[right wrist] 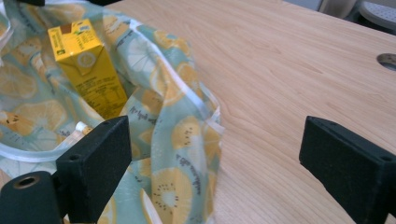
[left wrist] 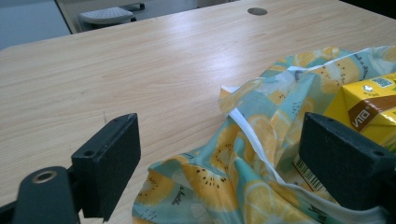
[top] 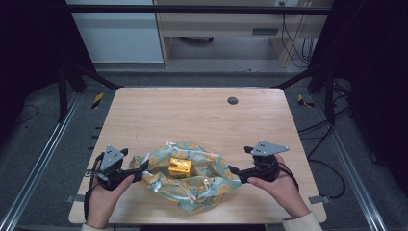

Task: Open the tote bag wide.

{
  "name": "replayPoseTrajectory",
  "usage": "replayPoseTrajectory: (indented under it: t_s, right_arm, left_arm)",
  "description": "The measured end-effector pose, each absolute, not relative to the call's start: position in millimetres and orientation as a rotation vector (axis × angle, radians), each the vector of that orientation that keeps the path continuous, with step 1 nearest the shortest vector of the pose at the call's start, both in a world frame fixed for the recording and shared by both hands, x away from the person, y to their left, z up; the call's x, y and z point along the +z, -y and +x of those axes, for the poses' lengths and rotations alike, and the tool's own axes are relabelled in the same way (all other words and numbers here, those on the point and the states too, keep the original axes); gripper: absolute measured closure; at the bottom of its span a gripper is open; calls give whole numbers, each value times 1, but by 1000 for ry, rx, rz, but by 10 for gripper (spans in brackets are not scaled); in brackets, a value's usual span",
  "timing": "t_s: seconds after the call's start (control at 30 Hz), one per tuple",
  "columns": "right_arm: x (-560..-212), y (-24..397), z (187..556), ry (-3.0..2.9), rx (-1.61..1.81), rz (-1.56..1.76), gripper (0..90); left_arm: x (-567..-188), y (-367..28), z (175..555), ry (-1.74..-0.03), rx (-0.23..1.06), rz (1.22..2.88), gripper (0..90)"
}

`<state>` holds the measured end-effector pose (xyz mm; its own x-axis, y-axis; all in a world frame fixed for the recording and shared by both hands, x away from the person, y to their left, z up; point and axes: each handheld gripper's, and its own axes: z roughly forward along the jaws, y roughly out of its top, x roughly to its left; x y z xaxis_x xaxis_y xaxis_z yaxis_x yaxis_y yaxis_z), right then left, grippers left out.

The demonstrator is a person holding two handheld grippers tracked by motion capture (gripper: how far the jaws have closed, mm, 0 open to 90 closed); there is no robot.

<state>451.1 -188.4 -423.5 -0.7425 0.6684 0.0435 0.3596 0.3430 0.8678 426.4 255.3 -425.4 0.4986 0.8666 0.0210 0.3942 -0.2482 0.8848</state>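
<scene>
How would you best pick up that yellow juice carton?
Probably grip the carton across its flat sides near the top, coming from above. It sits in the hollow of the crumpled cloth, whose raised folds crowd its lower part, while its upper faces stand bare.

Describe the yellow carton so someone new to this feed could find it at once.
Start at the wooden table and go to the fruit-print cloth crumpled near its front edge. In the cloth's hollow sits the yellow drink carton: a plain, hard-edged box, unlike the soft patterned folds around it.
</scene>
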Motion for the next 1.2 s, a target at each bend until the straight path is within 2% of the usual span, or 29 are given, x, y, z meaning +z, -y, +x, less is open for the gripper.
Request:
replayPoseTrajectory:
  t_s: [0.33,0.57,0.9,1.2]
  right_arm:
    - [-424,181,452,-2303,1329,907,101]
    - [-426,187,455,-2283,1308,947,105]
    - [-432,227,467,-2145,1271,1122,87]
    - [-452,261,476,-2070,1196,1270,66]
  left_arm:
    - [-416,-219,428,-961,615,1902,116]
    - [-409,-205,431,-925,640,1932,110]
    - [-410,-260,443,-1081,724,1841,99]
    - [-443,-313,451,-1254,763,1830,73]
